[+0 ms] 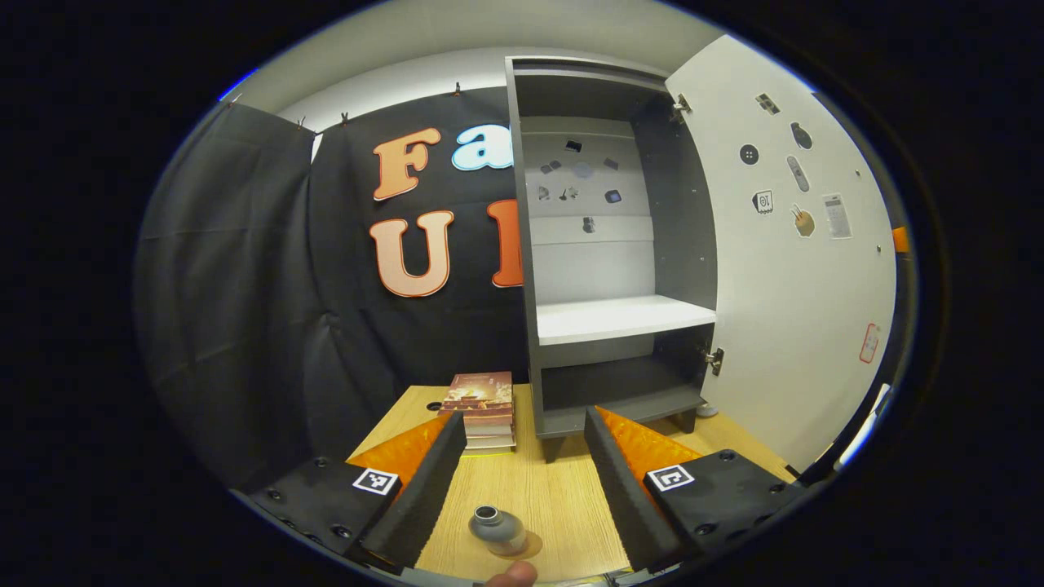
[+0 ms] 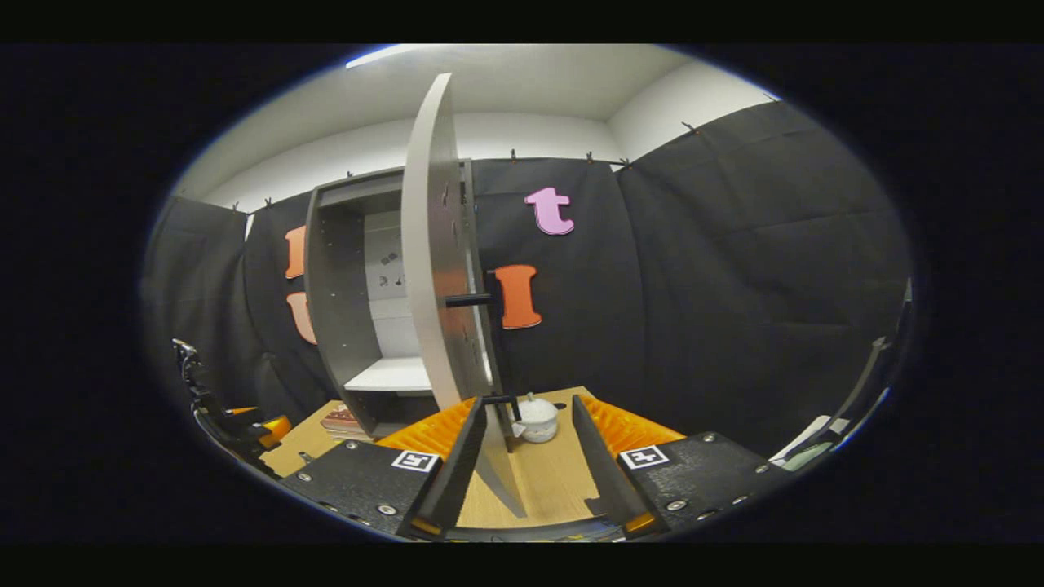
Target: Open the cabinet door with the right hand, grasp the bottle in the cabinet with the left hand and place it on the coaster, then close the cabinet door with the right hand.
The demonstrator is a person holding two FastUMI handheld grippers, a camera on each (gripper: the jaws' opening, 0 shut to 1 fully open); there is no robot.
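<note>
1. Nearest the lens in the left gripper view, the bottle [image 1: 497, 528] stands upright on the tabletop [image 1: 538, 489], on what looks like a round brown coaster [image 1: 528, 545], between the spread fingers of the left tool [image 1: 522, 465], which touch nothing.
2. Beyond it, the cabinet [image 1: 608, 244] stands with its door [image 1: 795, 261] swung wide and its white shelf [image 1: 620, 316] bare; books [image 1: 481, 410] lie beside it.
3. Seen from the right gripper view, the right tool [image 2: 522, 440] is spread, the door [image 2: 436, 244] edge-on between its fingers, whether touching is unclear; a white pot [image 2: 538, 420] sits behind.
4. Opening and placing look finished; closing the door remains.
</note>
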